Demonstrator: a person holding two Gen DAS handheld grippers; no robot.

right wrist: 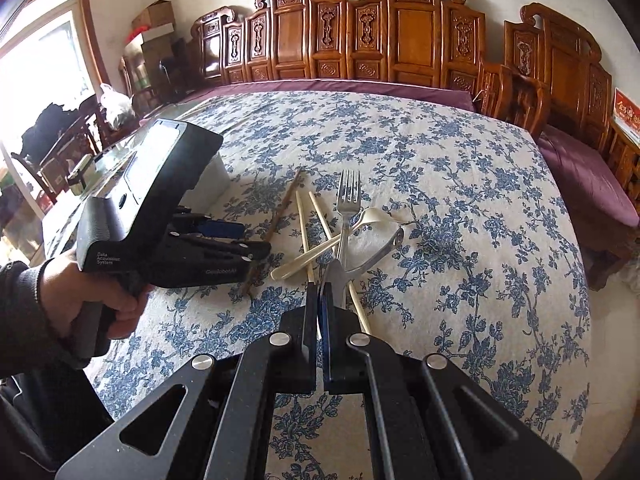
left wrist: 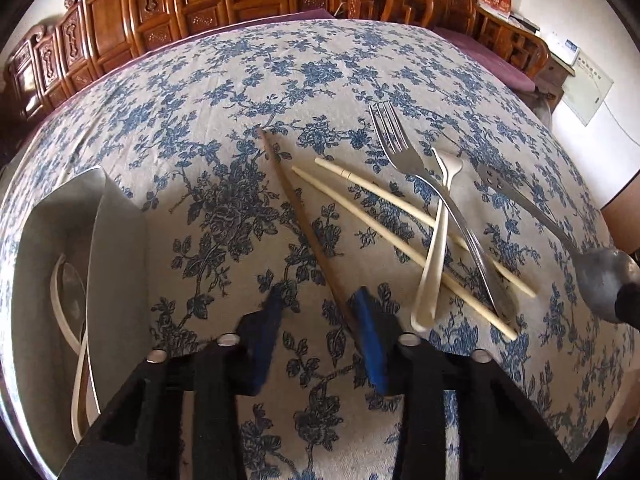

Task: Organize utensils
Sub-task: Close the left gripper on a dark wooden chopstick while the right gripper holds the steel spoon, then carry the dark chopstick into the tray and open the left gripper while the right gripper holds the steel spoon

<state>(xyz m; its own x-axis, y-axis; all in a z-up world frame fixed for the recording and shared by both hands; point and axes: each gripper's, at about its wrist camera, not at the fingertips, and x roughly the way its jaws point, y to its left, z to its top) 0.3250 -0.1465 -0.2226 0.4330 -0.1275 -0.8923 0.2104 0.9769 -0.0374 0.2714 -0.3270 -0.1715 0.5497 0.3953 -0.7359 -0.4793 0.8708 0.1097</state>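
On the blue-flowered cloth lie a brown chopstick (left wrist: 298, 216), two cream chopsticks (left wrist: 384, 224), a steel fork (left wrist: 394, 138) and a cream plastic spoon (left wrist: 436, 232), crossed in a heap. My left gripper (left wrist: 320, 312) is open, its fingers on either side of the brown chopstick's near end. My right gripper (right wrist: 320, 292) is shut on the bowl of a steel spoon (right wrist: 376, 256), holding it over the heap; the spoon also shows in the left wrist view (left wrist: 560, 232). The left gripper shows in the right wrist view (right wrist: 224, 228).
A grey organizer tray (left wrist: 116, 216) stands at the left and holds a cream utensil and a steel spoon. Carved wooden chairs (right wrist: 360, 36) and a purple cushioned bench (right wrist: 580, 168) line the table's far and right sides.
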